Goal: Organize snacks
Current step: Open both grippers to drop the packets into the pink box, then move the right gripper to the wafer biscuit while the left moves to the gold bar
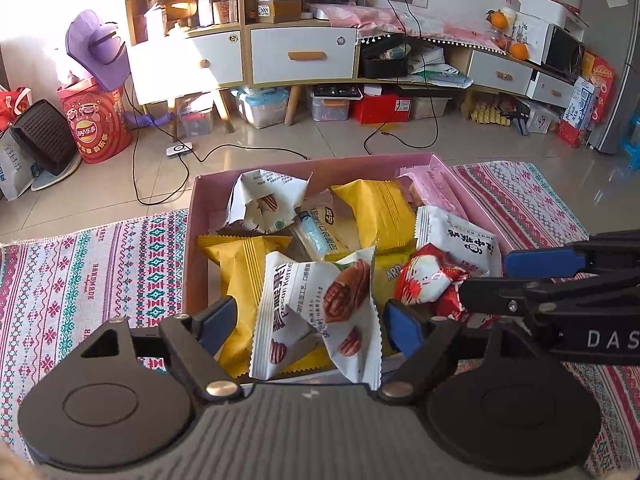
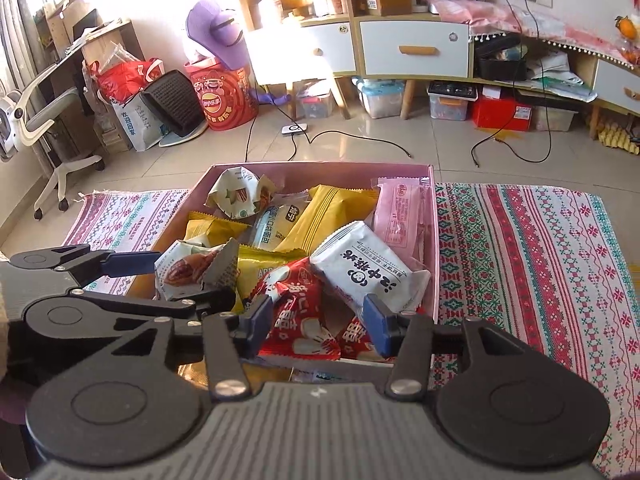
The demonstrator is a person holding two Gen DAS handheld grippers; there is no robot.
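Left tongs [image 1: 308, 320] gape wide over the pecan packet [image 1: 316, 316], pads clear, holding nothing; it lies loose at the pink box's [image 1: 192, 240] near end. Right tongs [image 2: 316, 322] stand part open astride the red packet [image 2: 296, 312], no squeeze showing. The box brims with yellow, white and pink snacks, apparently just dropped in.

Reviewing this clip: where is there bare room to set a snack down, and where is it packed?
Free: the patterned cloth right of the pink box, and the strip of cloth left of the box. Crowded: the box interior, with packets overlapping wall to wall, and its near edge, where the left hand-held gripper and right hand-held gripper straddle packets.
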